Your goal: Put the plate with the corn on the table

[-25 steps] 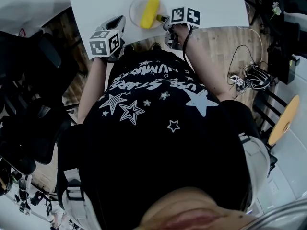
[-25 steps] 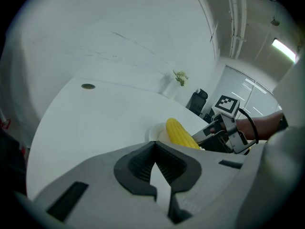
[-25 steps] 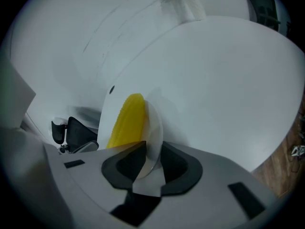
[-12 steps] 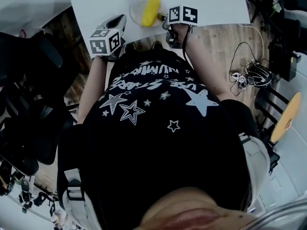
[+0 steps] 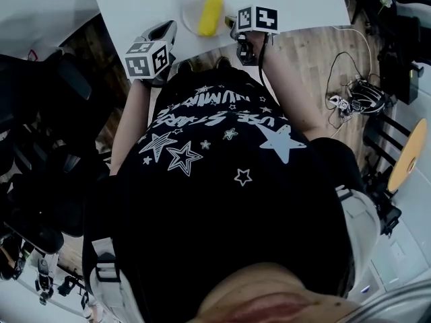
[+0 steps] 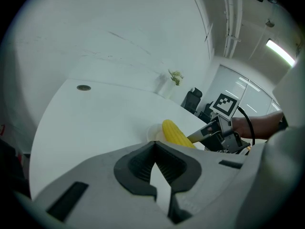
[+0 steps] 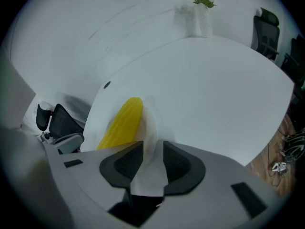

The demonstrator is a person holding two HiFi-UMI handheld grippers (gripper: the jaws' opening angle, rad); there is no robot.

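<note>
The plate (image 5: pixel 190 13) sits flat on the white bench (image 5: pixel 296 2) near its front edge, with 1 yellow corn (image 5: pixel 211 12) cob lying across it. The right gripper (image 7: pixel 152 149) points steeply down at the plate's near rim. Its jaws have just been opening and now stand released, the rim between them but not pinched. The left gripper (image 6: pixel 152 144) hangs at the bench edge, left of the plate, jaws clenched together on nothing.

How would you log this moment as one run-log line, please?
stage: plate release | plate with corn: on table | right tongs: jaws just opening, plate rim between them | left tongs: shut, empty
</note>
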